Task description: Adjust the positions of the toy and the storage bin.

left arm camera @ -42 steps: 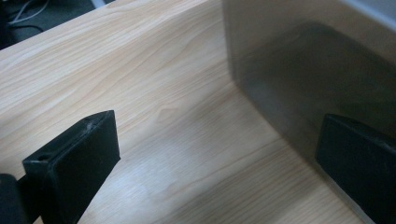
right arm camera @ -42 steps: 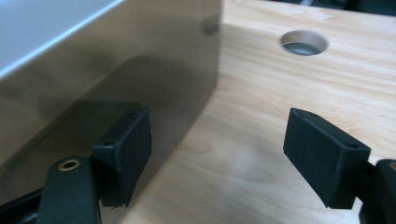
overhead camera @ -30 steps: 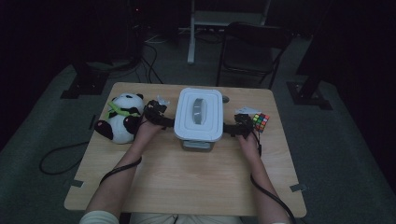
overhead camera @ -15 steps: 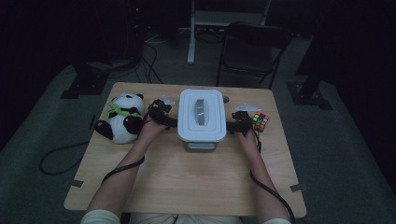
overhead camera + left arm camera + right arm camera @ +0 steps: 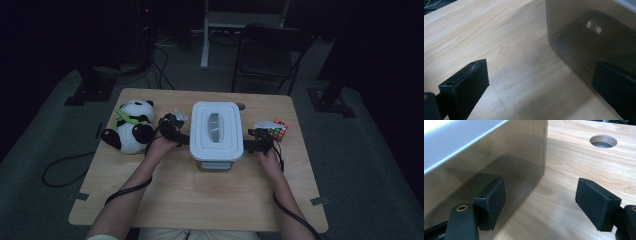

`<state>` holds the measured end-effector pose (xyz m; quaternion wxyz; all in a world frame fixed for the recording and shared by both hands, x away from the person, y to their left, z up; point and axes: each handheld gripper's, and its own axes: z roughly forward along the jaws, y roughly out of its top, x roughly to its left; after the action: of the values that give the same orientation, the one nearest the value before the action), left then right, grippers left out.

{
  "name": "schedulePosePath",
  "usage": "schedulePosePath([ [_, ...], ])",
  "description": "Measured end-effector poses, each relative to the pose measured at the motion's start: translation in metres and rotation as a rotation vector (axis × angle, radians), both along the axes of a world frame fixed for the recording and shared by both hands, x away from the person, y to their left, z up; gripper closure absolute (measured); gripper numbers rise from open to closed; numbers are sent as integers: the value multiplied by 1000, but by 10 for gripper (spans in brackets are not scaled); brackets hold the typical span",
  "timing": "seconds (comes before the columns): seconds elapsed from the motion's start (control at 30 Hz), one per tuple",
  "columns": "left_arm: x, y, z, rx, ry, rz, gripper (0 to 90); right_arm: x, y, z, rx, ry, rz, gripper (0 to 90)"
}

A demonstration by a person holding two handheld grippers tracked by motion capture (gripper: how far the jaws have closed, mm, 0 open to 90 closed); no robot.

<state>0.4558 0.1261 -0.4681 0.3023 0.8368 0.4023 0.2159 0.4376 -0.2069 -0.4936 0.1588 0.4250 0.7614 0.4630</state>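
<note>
Wooden desk point(image 5: 200, 200) carries a lidded grey storage box point(image 5: 217, 131) at centre. Plush panda point(image 5: 129, 132) sits left of it, Rubik's cube point(image 5: 279, 130) right. Left gripper point(image 5: 176, 134) is at the box's left wall, fingers spread, empty. Right gripper point(image 5: 255, 142) is at its right wall, fingers spread and just narrowing, gripping nothing. No legible writing.

The high view looks forward and down over the whole worktop point(image 5: 200, 200) from the person's side. Each gripper view sits low and close, facing the lidded plastic box point(image 5: 217, 131) point(image 5: 584, 37) point(image 5: 486, 157) just beside its gripper; all three share that box.
</note>
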Motion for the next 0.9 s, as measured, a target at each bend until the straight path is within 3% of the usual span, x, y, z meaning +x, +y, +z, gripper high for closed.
schedulePosePath([
  [0.17, -14, 1, 0, -3, 2, -6, 17, -15, -1, 2, -21, -11, 37, 238],
  [0.47, -35, -1, 2, 27, 15, -22, 17, -32, -5, -1, 11, -11, 92, 237],
  [0.6, -44, -4, 3, 44, -1, -26, 17, -38, -8, -1, 7, -14, 106, 238],
  [0.73, -50, -3, 0, 29, 0, -26, 17, -44, -10, -3, 28, -12, 112, 237],
  [0.83, -54, -1, -1, 27, -21, -32, 17, -48, -11, -5, 36, -16, 114, 235],
  [0.87, -54, 1, -2, 16, -37, -36, 17, -49, -12, -5, 39, -16, 105, 230],
  [0.9, -54, 4, -3, -24, -35, -39, 16, -51, -14, -6, 42, -15, 97, 210],
])
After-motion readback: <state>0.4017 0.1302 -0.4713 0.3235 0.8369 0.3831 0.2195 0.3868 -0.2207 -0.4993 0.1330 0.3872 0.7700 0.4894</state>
